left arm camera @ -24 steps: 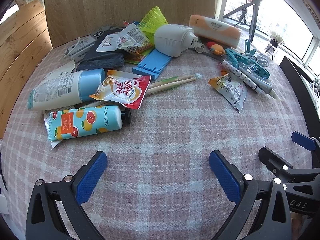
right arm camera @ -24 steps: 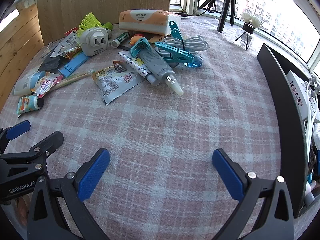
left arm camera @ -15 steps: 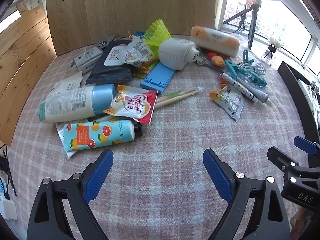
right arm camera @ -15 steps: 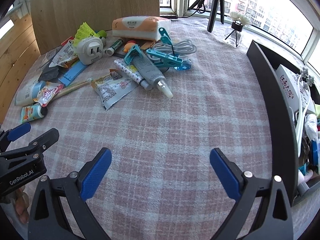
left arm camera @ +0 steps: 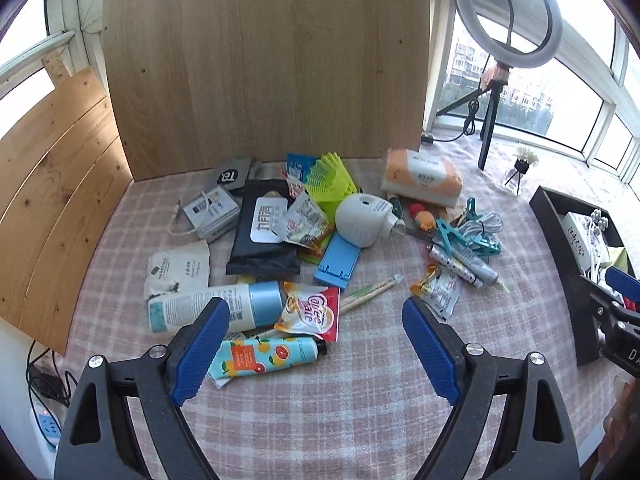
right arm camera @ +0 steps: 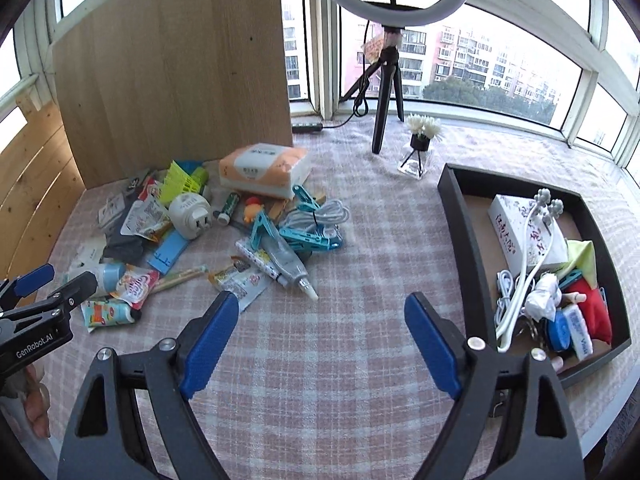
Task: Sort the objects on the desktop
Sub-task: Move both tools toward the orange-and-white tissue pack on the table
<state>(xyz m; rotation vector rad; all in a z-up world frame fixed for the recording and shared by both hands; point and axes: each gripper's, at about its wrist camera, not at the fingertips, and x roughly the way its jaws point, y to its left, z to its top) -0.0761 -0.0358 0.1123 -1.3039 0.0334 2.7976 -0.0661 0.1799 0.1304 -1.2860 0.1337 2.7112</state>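
Hand cream tube (left arm camera: 269, 356): near end hidden behind left finger (left arm camera: 200, 352).
Snack sachet (right arm camera: 236, 282): corner hidden behind left finger (right arm camera: 208, 344) in right wrist view.
Black tray (right arm camera: 456, 216): near corner hidden behind right finger; contents heaped, lower items covered.
Ring light (left arm camera: 507, 12): top cut by edge.

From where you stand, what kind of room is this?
Probably a home's glazed balcony or sunroom used as a recording corner: wraparound windows facing apartment blocks, a ring light on a tripod, and a checked tablecloth littered with household odds and ends.
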